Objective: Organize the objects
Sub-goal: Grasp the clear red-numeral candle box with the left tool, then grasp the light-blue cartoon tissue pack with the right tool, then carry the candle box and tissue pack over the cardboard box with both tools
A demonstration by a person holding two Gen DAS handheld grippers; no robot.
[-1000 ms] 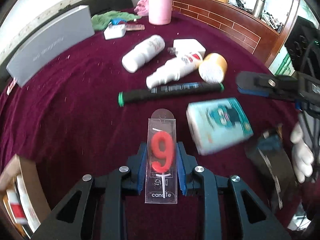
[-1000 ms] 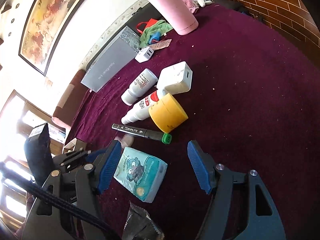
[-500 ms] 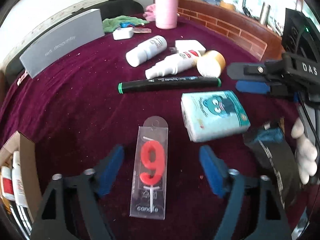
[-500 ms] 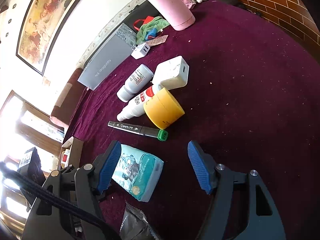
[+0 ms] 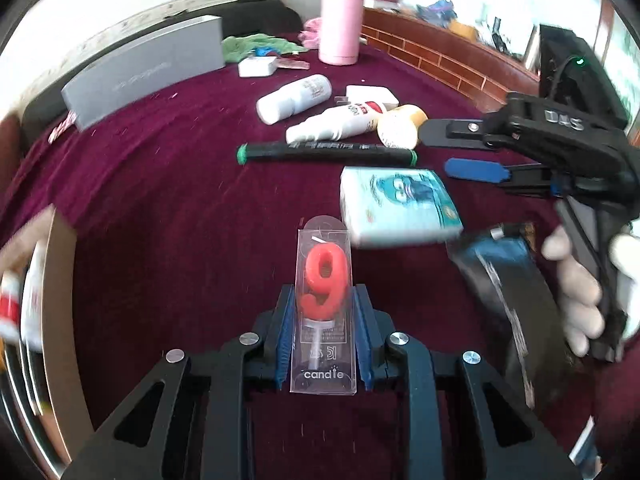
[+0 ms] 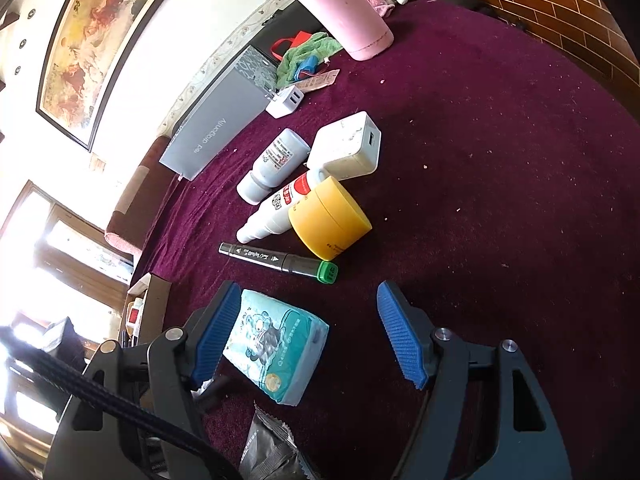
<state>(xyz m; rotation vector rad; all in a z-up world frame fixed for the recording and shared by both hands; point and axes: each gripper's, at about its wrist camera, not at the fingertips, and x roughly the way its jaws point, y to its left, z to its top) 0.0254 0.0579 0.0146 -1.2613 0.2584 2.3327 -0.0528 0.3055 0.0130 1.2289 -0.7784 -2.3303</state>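
A clear pack with a red "9" candle (image 5: 324,304) sits between the blue pads of my left gripper (image 5: 324,292). The jaws are closing and the pads press on both sides of the pack, just above the maroon cloth. My right gripper (image 6: 308,292) stands open over the cloth. A teal tissue pack (image 6: 276,344) lies by its left finger, untouched. In the left wrist view the right gripper (image 5: 460,150) hangs beyond the tissue pack (image 5: 396,204), held by a gloved hand (image 5: 580,292).
Ahead lie a green-capped marker (image 6: 280,258), a yellow jar (image 6: 328,220), a white spray bottle (image 6: 272,212), a white bottle (image 6: 274,164) and a charger (image 6: 348,146). A pink flask (image 6: 340,4) and grey box (image 6: 220,124) stand at the back. A cardboard box (image 5: 60,300) sits left, a black packet (image 5: 504,280) right.
The left jaws opened wide around the candle pack, which lay on the cloth, then closed on it again while the gripper shifted sideways. The right gripper stayed where it was, open.
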